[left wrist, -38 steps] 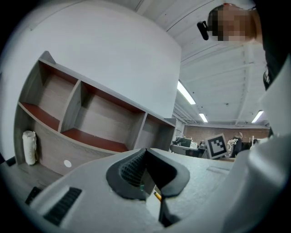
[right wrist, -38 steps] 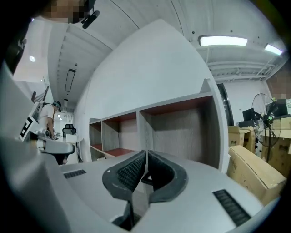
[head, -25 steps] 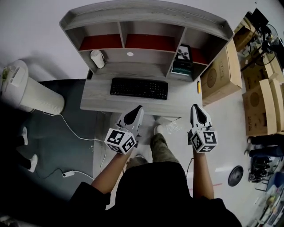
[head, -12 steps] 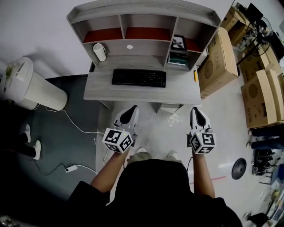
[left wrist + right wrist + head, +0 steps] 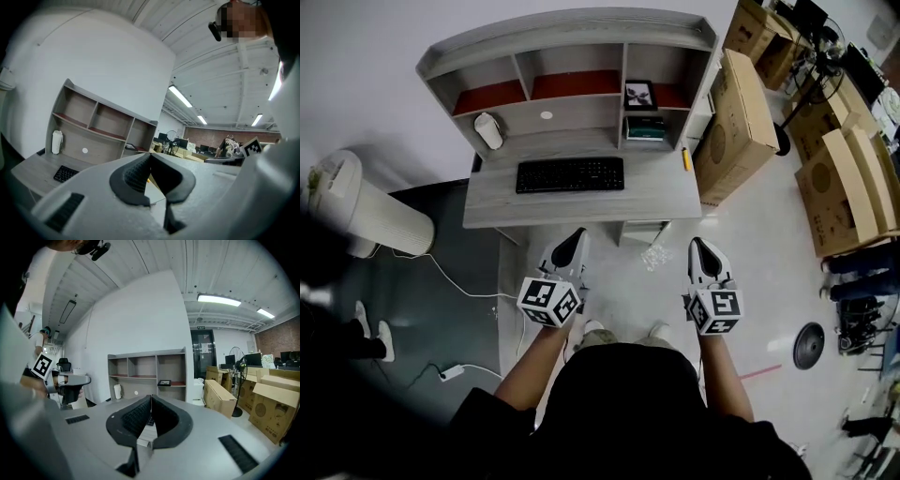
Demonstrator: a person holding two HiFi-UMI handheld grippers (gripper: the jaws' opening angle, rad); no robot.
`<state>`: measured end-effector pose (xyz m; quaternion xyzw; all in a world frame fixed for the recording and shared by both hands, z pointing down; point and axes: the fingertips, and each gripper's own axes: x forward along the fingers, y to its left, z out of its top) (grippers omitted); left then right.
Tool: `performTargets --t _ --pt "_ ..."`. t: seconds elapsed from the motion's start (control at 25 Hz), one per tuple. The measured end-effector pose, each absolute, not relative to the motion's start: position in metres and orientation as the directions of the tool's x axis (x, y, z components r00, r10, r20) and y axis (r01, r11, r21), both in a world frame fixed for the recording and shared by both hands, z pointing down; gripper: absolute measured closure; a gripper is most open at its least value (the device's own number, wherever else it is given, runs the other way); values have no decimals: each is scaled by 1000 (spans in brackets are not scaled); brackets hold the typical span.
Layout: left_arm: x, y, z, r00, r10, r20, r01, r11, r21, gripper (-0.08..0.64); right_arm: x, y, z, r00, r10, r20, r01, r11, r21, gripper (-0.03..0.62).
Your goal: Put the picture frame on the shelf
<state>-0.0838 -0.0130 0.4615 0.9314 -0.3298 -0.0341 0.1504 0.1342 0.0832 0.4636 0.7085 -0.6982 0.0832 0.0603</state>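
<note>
A grey wood-grain desk (image 5: pixel 581 202) with a cubbyhole shelf (image 5: pixel 572 28) stands against the white wall at twelve o'clock, with a black keyboard (image 5: pixel 570 174) on it and brown cardboard boxes (image 5: pixel 741 112) crowding in at two o'clock. The black picture frame (image 5: pixel 639 95) sits on the red board in the shelf's right-hand cubby. The left gripper (image 5: pixel 577 234) and right gripper (image 5: pixel 697 244) hang well short of the desk, the left's jaws together and the right's closing on nothing.

place: office-warehouse floor | evidence: desk (image 5: pixel 581 202), keyboard (image 5: pixel 570 174), cardboard boxes (image 5: pixel 741 112), ceiling strip lights (image 5: pixel 219 299)
</note>
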Motion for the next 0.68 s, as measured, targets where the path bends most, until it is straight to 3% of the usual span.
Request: performTargets --t 0.68 --pt "-75 -10 445 821 -570 20 -555 -791 257 545 123 85 459 46 -980 196 -998 -52 -26 578"
